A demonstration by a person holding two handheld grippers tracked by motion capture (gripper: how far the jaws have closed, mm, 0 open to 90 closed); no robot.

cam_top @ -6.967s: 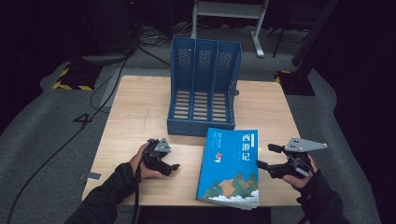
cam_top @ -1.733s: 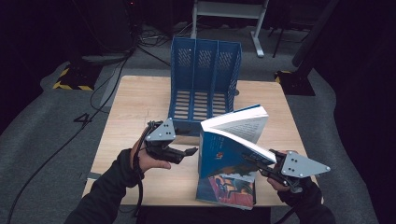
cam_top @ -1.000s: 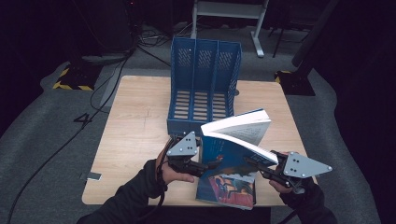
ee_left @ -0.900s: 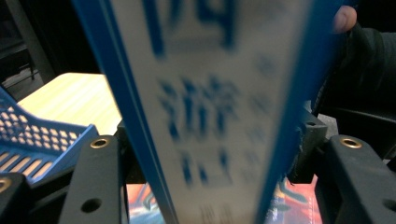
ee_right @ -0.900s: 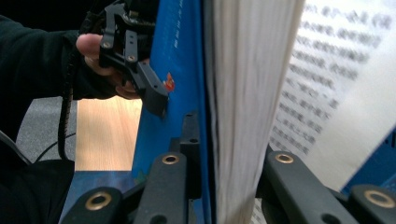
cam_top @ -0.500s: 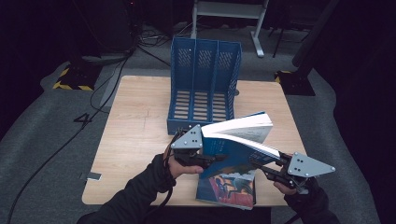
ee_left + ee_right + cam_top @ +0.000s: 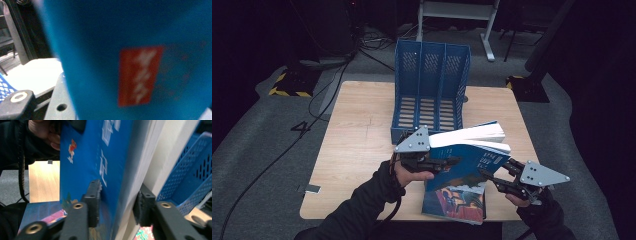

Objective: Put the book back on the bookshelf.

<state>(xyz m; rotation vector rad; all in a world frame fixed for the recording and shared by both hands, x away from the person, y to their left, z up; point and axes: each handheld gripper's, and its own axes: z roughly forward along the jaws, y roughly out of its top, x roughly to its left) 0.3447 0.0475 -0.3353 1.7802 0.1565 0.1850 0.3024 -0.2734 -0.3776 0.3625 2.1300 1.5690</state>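
The top book (image 7: 467, 155) is raised off a second book (image 7: 454, 200), which lies flat at about 5 o'clock on the table (image 7: 357, 135), close to the front edge. The raised book is tilted, with its page block turned up toward 12 o'clock. That is where the blue file rack (image 7: 432, 75) stands with its three slots open to the front. Judging by this, the book is being stood upright so that it can go into a slot, and it takes two grips because it is thick and heavy.

The left tongs (image 7: 447, 162) reach in from the book's 9 o'clock side. Their jaws have just been closing about halfway, with the book's edge between them, and in the high view they seem to clamp that edge and carry it. In the left gripper view the blue cover (image 7: 100, 50) and its red label (image 7: 137, 75) sit right against the lens and are blurred.

The right tongs (image 7: 494, 176) come in from the book's 4 o'clock corner. In the right gripper view the right tongs (image 7: 117, 202) straddle the book (image 7: 82, 157), with one pad at the printed cover and the other at the page side. Their jaws have just been opening to about half width with the book between them. I cannot tell whether the pads press or only rest there. The rack (image 7: 190, 170) shows just beyond, at 3 o'clock.
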